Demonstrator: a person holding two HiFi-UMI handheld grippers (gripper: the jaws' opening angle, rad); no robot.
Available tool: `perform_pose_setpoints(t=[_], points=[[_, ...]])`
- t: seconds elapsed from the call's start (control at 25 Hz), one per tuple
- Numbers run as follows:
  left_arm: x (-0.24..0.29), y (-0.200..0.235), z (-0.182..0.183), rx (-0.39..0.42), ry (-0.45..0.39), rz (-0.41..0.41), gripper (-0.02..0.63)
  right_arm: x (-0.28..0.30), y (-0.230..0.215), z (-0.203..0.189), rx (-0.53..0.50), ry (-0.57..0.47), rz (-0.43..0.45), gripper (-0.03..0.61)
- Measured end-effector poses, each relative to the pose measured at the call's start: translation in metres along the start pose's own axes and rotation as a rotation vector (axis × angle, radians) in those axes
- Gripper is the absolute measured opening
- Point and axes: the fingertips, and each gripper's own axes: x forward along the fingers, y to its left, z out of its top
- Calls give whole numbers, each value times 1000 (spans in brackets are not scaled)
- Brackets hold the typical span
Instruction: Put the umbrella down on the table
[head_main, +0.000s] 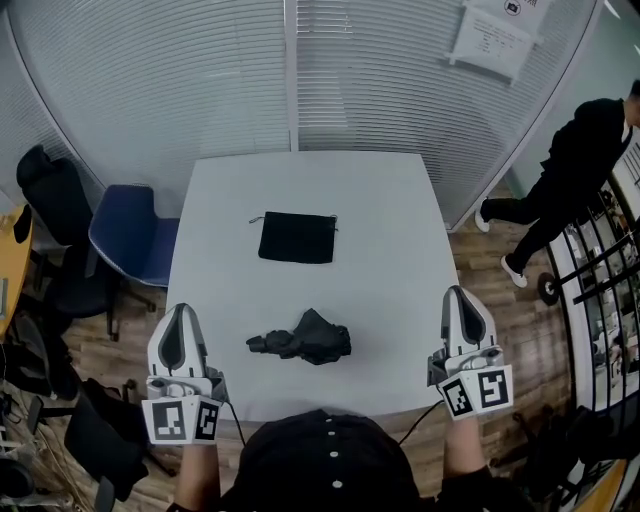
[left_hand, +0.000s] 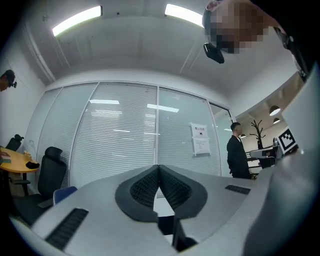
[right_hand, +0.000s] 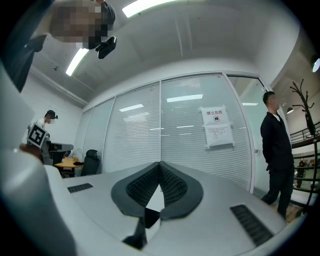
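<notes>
Ample bare table (head_main: 390, 260) surrounds the umbrella (head_main: 302, 338), clear of every edge.

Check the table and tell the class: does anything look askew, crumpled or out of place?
The black umbrella lies near the front of the table with its fabric loose and bunched, not wrapped tidy. The black pouch lies flat farther back, apart from it. Nothing looks spilled or broken.
</notes>
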Motion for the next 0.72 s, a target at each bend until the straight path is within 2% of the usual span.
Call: perform_pose_setpoints(t=[0.72], points=[[-3,2,-2,-6,-2,17,15,11,11,2,-15,-9,48,29]])
